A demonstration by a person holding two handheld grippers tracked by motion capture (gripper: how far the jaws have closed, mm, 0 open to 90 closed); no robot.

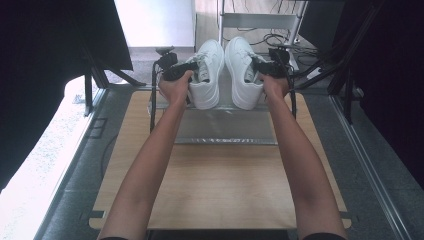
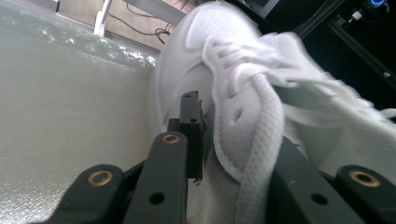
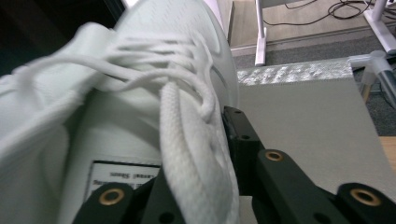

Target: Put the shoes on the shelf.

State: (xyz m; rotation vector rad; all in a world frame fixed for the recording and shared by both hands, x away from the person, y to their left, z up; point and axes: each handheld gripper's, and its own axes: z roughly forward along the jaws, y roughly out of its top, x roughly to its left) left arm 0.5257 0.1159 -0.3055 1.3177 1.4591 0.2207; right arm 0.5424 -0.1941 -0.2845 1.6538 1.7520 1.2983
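Nearest the person, the wooden bench [image 1: 220,185] lies bare, both forearms stretching across it toward the far edge. Past the middle, a silvery woven mat [image 1: 225,126] covers the far part of the bench, and at its far edge two white sneakers are held side by side, toes pointing away. The left gripper [image 1: 176,70] has the left sneaker [image 1: 207,75] by the outer side of its collar; in the left gripper view the jaws are closed on the shoe's upper, one black jaw outside the eyelet edge and the other inside behind a lace. The right gripper [image 1: 269,67] holds the right sneaker [image 1: 242,72] the same way, and in the right gripper view its jaws pinch the collar wall beside the laces, with the printed label inside the shoe showing below. Both shoes appear tilted with toes raised, their heels at or just above the far edge of the mat; whether the heels touch it I cannot tell. The step in hand looks like carrying or setting the pair down together at the far side of the bench. The next move would likely call for lowering both shoes level so the soles rest flat and parallel, keeping them close without knocking together, then opening the jaws only once each shoe stands by itself. Beyond the bench are floor, cables and a white frame.
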